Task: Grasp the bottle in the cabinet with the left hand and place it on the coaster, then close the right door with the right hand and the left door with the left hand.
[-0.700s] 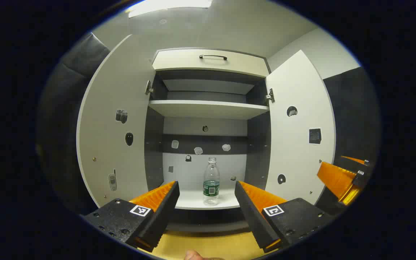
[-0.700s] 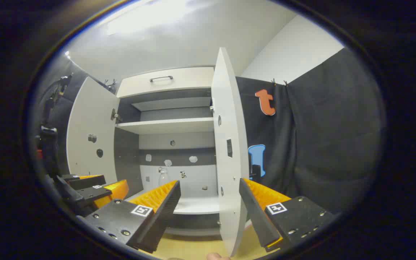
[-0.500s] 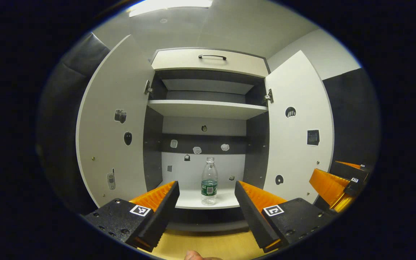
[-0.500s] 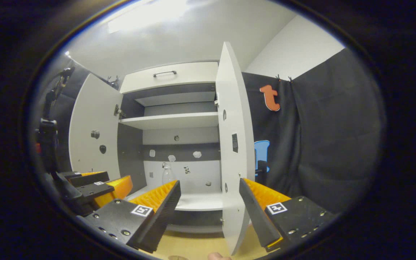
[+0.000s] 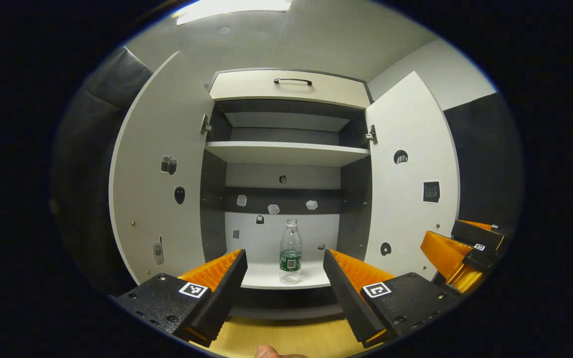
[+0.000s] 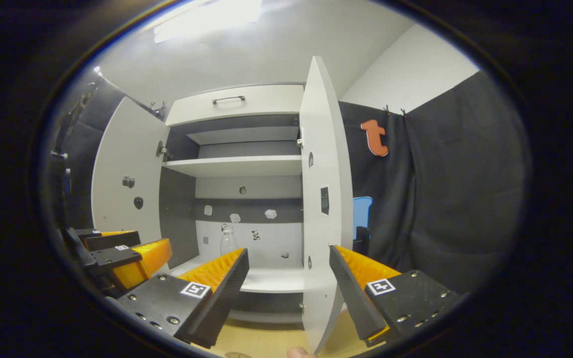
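Both cabinet doors stand open, left door (image 5: 162, 174) at nine o'clock and right door (image 5: 411, 174) at three. The bottle (image 5: 291, 251) stands upright on the lower shelf (image 5: 266, 276), dead ahead at twelve between the left gripper (image 5: 283, 271)'s spread fingers. It has barely shifted in half a second, so the reach has hardly begun. The right gripper (image 6: 289, 271), gaping too, has drifted slightly beside the right door's edge.

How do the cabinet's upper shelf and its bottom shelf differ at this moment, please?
The bottom shelf carries a clear bottle standing upright with a green label; the upper shelf carries nothing visible. The bottom shelf lies between the left gripper's spread fingers in the left gripper view, while the upper shelf sits well above them. Both are pale boards spanning the open cabinet.
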Tool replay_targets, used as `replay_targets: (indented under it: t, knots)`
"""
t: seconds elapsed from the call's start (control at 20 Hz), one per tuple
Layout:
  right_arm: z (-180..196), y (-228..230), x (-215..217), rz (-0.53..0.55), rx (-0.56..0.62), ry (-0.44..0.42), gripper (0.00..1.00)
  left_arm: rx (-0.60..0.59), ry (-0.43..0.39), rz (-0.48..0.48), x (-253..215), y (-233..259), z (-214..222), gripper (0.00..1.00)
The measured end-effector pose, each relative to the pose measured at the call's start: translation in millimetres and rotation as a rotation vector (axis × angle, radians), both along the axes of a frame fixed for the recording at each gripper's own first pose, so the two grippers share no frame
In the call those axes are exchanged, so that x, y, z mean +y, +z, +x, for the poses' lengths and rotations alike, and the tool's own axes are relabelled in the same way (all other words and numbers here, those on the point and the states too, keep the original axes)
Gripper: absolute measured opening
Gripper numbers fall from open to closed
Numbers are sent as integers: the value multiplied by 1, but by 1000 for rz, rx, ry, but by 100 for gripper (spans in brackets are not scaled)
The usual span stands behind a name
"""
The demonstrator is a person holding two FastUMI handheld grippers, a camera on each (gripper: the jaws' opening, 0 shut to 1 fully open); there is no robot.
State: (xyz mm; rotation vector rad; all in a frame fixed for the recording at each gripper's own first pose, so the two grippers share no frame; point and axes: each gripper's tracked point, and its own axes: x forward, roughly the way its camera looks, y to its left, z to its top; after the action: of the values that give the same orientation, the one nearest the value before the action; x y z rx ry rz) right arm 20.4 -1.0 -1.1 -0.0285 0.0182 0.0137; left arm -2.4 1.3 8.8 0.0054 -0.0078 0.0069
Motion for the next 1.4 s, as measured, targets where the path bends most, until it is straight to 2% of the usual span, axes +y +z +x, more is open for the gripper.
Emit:
replay_targets:
  t: [0.25, 0.3, 0.35, 0.4, 0.45, 0.5, 0.75, 0.8, 1.0, 1.05, 1.15, 1.4]
  knots:
    - [0, 0, -3, -5, -4, -10, 96, 3, -1, -8, 0, -1, 1, 97]
    - [0, 0, -3, -7, -4, -10, 99, 5, -6, -11, -1, -2, 2, 95]
    - [0, 0, -4, -11, -3, -10, 96, 8, -12, -15, -1, -3, 2, 97]
    - [0, 0, -5, -16, -4, -13, 100, 11, -19, -23, -2, -4, 4, 95]
    - [0, 0, -7, -18, -5, -15, 96, 18, -26, -30, -4, -6, 6, 97]
    - [0, 0, -8, -17, -2, -16, 96, 26, -34, -34, -7, -8, 8, 95]
    - [-4, 2, -23, -27, -14, -53, 99, 40, -62, -39, -18, -12, 17, 97]
    - [-5, 4, -26, -29, -19, -60, 96, 43, -69, -42, -21, -13, 20, 95]
    - [-10, 7, -38, -47, -36, -90, 96, 66, -106, -24, -25, -21, 47, 99]
    - [-12, 7, -42, -51, -38, -100, 96, 64, -110, -24, -24, -22, 54, 97]
    - [-15, 8, -52, -62, -41, -123, 99, 64, -109, -22, -21, -24, 74, 97]
    - [-21, 9, -78, -88, -50, -195, 96, 77, -86, 5, -12, -34, 131, 97]
